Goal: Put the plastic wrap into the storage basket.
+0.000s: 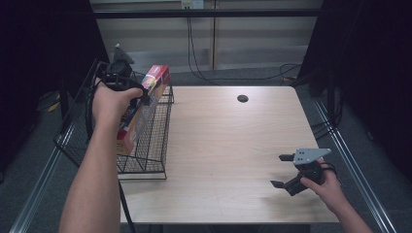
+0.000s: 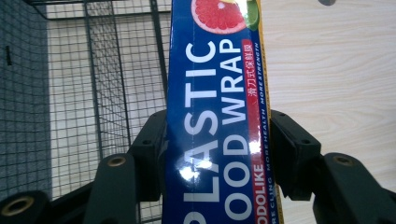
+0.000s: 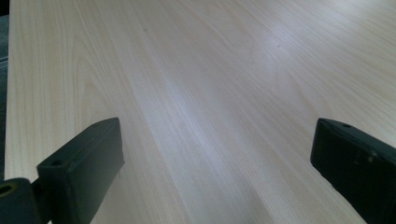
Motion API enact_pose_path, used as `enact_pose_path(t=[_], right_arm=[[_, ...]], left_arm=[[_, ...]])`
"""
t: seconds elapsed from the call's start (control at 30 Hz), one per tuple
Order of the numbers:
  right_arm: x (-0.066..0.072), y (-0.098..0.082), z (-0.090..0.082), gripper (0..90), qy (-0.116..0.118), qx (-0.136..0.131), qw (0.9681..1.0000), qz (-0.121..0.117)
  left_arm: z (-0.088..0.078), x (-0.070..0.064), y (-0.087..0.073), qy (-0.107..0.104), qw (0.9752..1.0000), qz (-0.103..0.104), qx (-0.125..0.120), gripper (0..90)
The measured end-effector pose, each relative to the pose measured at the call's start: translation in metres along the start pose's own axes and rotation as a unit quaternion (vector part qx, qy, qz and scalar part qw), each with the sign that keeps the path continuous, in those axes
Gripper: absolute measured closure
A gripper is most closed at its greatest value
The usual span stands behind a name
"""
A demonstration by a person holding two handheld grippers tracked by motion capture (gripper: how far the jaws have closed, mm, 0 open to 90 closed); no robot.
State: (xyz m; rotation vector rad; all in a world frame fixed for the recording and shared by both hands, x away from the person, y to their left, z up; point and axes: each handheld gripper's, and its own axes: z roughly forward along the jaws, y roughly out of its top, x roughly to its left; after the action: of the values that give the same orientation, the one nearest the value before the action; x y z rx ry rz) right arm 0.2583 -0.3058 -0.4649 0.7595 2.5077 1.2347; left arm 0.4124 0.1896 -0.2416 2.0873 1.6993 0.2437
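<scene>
At the pale wood bench (image 1: 228, 145), a black wire basket (image 1: 150, 145) stands at the left edge. Over it, my left tool (image 2: 215, 154) grips a long blue plastic wrap box (image 2: 212, 116), jaws pressed against both its narrow sides; the box is tilted, its lower end inside the basket in the high view. Low over the bench's near right corner, my right tool (image 1: 284, 171) holds nothing, its jaws spread wide above bare wood. A small dark hole (image 1: 242, 98) marks the bench's far side.
</scene>
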Motion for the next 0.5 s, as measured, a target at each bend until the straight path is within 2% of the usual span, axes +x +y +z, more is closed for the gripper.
enact_pose_path(t=[0.5], right_arm=[[0.0, 0.0, 0.001, 2.3, 0.002, 0.0, 1.0, -0.001]], left_arm=[[-0.01, 0.013, -0.003, 0.012, 0.9998, -0.013, -0.005, 45.2]])
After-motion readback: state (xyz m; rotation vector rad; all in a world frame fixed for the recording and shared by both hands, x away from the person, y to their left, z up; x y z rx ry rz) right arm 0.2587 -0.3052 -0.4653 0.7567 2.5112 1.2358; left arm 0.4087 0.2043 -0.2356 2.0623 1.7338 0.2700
